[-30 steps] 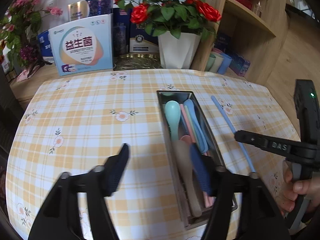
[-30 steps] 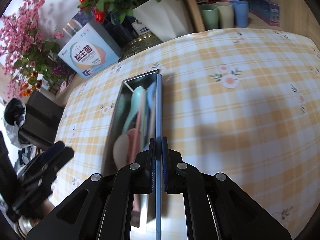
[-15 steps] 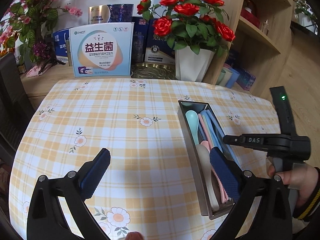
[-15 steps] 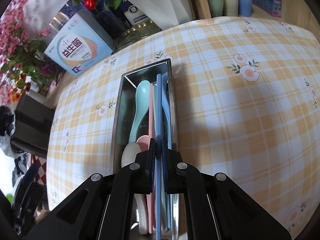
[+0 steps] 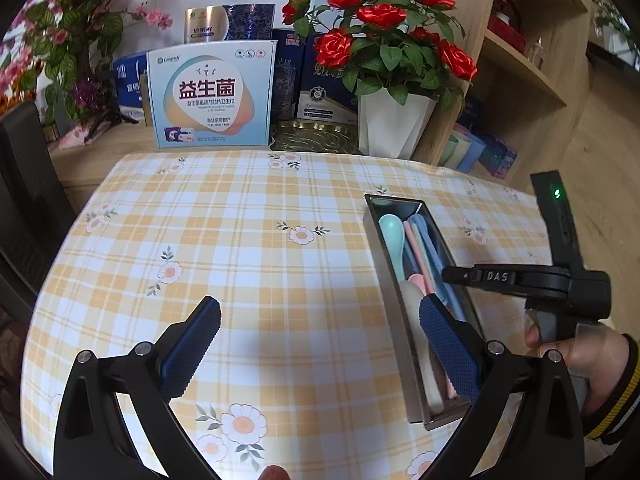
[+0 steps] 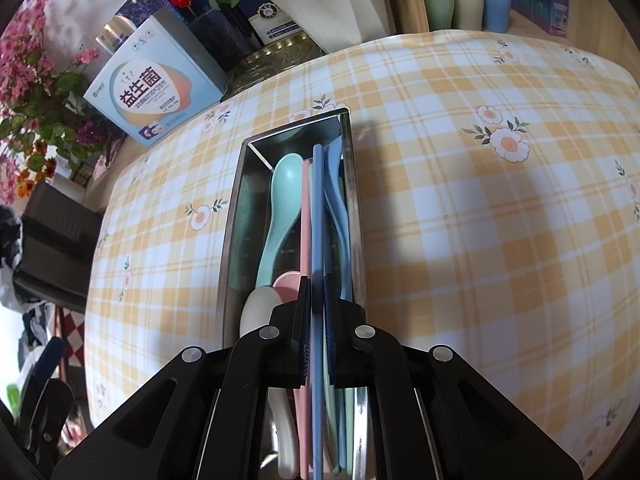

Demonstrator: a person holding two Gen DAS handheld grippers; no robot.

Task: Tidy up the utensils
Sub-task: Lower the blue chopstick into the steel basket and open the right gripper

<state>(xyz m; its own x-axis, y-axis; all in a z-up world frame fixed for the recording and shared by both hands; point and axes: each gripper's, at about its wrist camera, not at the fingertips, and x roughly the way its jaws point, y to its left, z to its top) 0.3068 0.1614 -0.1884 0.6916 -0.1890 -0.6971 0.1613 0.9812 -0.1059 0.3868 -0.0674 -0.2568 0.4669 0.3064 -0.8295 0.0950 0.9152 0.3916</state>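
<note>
A long steel tray (image 6: 357,184) (image 5: 394,280) stands on the checked tablecloth and holds pastel utensils: a teal spoon (image 6: 280,208) (image 5: 391,229), pink, cream and blue pieces. My right gripper (image 6: 316,308) is shut on a blue chopstick (image 6: 317,216), held lengthwise over the tray among the other utensils. In the left wrist view the right gripper (image 5: 448,273) reaches over the tray's right side. My left gripper (image 5: 320,320) is open and empty, low above the cloth, left of the tray's near end.
A white pot of red roses (image 5: 394,124), a probiotic box (image 5: 212,96) and other boxes stand at the table's far edge. Cups (image 6: 464,0) sit on a wooden shelf at the back right. A dark chair (image 5: 24,184) is at the left.
My right gripper has carried the blue chopstick from the tray's right edge to over the tray, lined up with the utensils. My left gripper has drawn back to the left.
</note>
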